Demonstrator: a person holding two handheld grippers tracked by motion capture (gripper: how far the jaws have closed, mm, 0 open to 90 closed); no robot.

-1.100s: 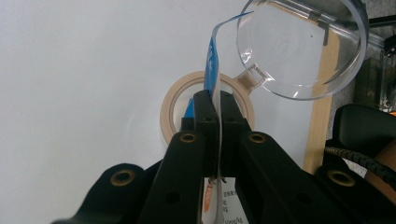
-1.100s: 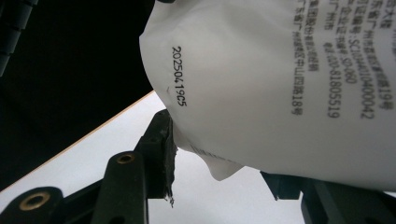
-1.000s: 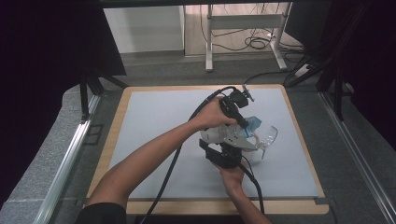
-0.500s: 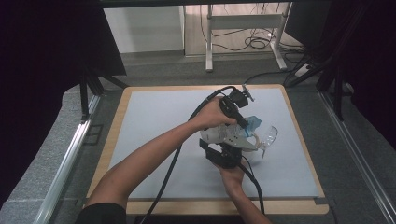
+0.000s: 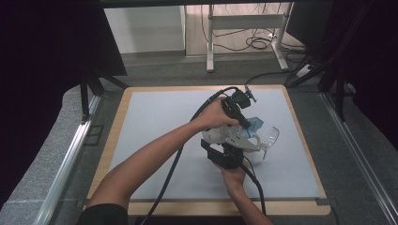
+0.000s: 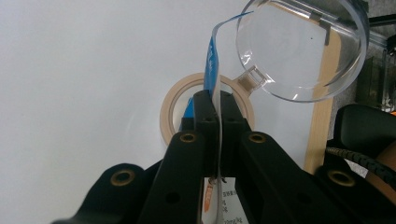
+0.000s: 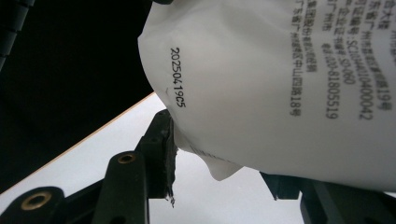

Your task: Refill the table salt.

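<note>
A white plastic pouch (image 5: 224,135) with black print and a blue top edge hangs over the middle right of the grey mat. My left gripper (image 5: 248,124) comes in from above and is shut on the pouch's thin top edge (image 6: 213,70). From the near side, my right gripper (image 5: 229,151) is shut on the pouch's full white body (image 7: 280,84), whose bulge lies between the jaws. A clear handled cup (image 6: 299,51) lies on the mat just beyond the pouch. A tan tape roll (image 6: 170,109) lies flat under the left jaws.
The grey mat (image 5: 155,122) sits on a wooden board with a light rim. Metal rails run along both sides of the table. A white frame stand (image 5: 244,33) and loose cables lie on the floor behind. Both grippers' black cables trail toward the near edge.
</note>
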